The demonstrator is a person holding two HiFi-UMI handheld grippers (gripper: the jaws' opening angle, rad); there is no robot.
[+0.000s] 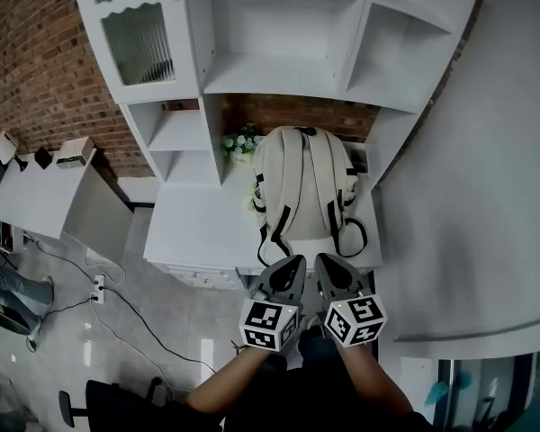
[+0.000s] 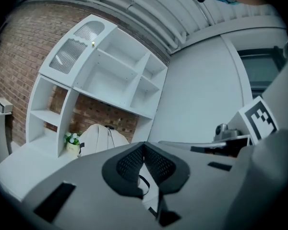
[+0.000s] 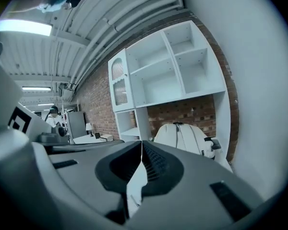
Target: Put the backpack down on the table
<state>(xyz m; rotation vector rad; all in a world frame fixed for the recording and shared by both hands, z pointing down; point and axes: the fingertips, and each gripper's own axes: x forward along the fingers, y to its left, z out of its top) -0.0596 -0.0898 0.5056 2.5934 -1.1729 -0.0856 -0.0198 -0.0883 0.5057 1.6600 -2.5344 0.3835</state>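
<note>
A cream backpack [image 1: 302, 187] with black straps stands upright on the white table [image 1: 198, 228], its back panel facing me, leaning toward the brick wall. It also shows in the left gripper view, where the backpack [image 2: 97, 137] is behind the jaws, and in the right gripper view as the backpack [image 3: 182, 135]. My left gripper [image 1: 292, 264] and right gripper [image 1: 327, 262] hover side by side just before the table's front edge, both shut with nothing between the jaws, apart from the bag.
A white shelf unit [image 1: 279, 34] rises behind the table against a brick wall. A small pot of flowers [image 1: 241, 142] sits left of the backpack. A pale wall [image 1: 486, 196] closes in on the right. A second white table [image 1: 45, 196] stands at left.
</note>
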